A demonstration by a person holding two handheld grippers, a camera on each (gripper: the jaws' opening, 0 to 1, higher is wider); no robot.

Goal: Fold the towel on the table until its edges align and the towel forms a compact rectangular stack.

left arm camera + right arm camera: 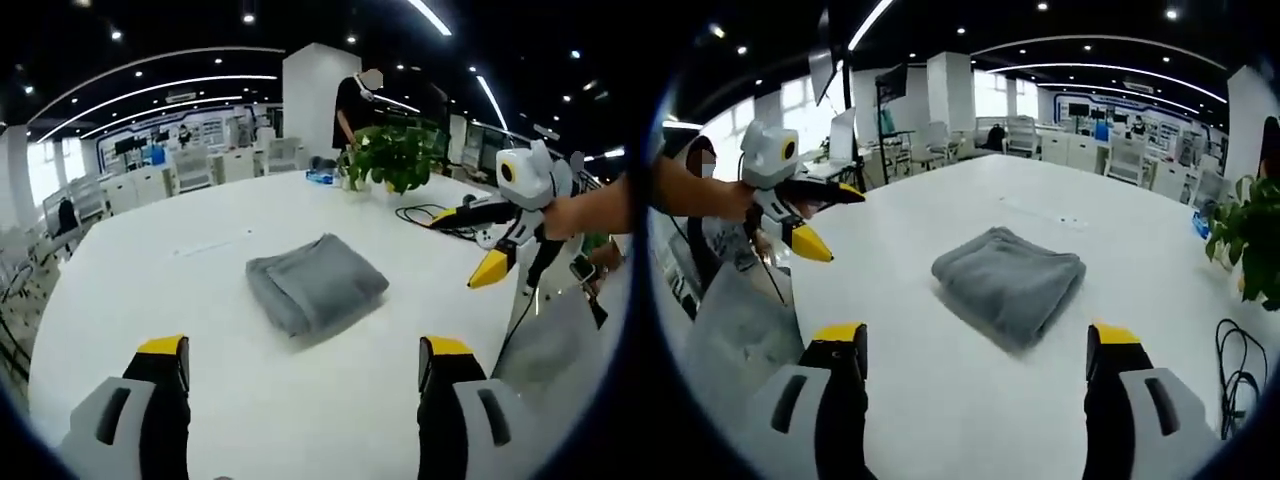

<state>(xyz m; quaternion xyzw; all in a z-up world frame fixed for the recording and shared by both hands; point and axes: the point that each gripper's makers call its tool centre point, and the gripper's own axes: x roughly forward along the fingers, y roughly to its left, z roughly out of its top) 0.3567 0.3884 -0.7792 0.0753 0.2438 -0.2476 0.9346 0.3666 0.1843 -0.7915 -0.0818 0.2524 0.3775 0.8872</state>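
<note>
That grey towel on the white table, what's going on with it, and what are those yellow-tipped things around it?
A person holds a two-jaw gripper in each hand and is folding the towel. It already lies as a compact folded stack on the white table. The left gripper and the right gripper are both open, held back from the towel and touching nothing. A potted plant and some black cables sit at the far side of the table, where another person stands.

Grey towel on a white table

The towel (316, 284) is plain grey, unpatterned; the table (150, 270) is plain white. The 2 grippers, left gripper (303, 362) and right gripper (980, 350), have black jaws with yellow tips and grey-white bodies. The potted plant (398, 155) is green.
</note>
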